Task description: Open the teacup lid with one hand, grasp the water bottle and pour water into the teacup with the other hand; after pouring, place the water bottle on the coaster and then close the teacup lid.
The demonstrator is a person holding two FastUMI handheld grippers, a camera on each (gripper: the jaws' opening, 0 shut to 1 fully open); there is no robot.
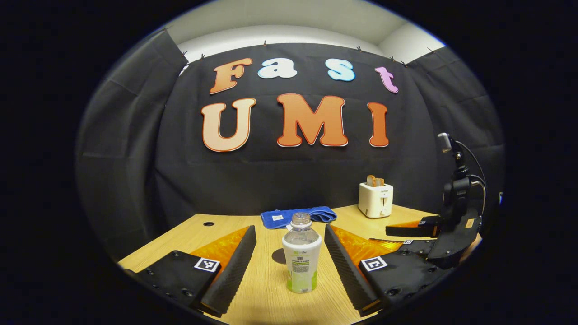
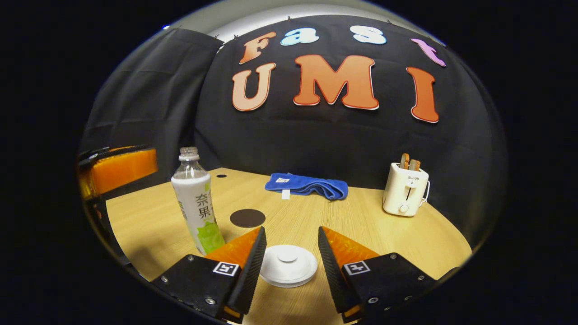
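Standing upright mid-counter, the water bottle [image 1: 301, 253] sits between the left tongs [image 1: 289, 266], spread apart, untouched. The right tongs [image 2: 289, 266], also apart, flank the white teacup lid [image 2: 288, 265] near the counter's front edge.

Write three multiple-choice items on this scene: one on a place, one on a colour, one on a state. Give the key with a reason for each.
1. Where does the water bottle stand in the left gripper view?
A. Upright on the table, between the left gripper's spread fingers
B. Lying beside the toaster
C. On the cloth

2. What colour is the folded cloth at the back of the table?
A. Red
B. Blue
C. White

3. In the right gripper view, how is the teacup lid?
A. Clamped by both fingers
B. Lifted high above the table
C. In place, in the gap of the open right gripper, untouched

Key: 1 A, the bottle stands centred between the fingers; 2 B, the cloth is plainly blue; 3 C, a gap shows on both sides of the lid.
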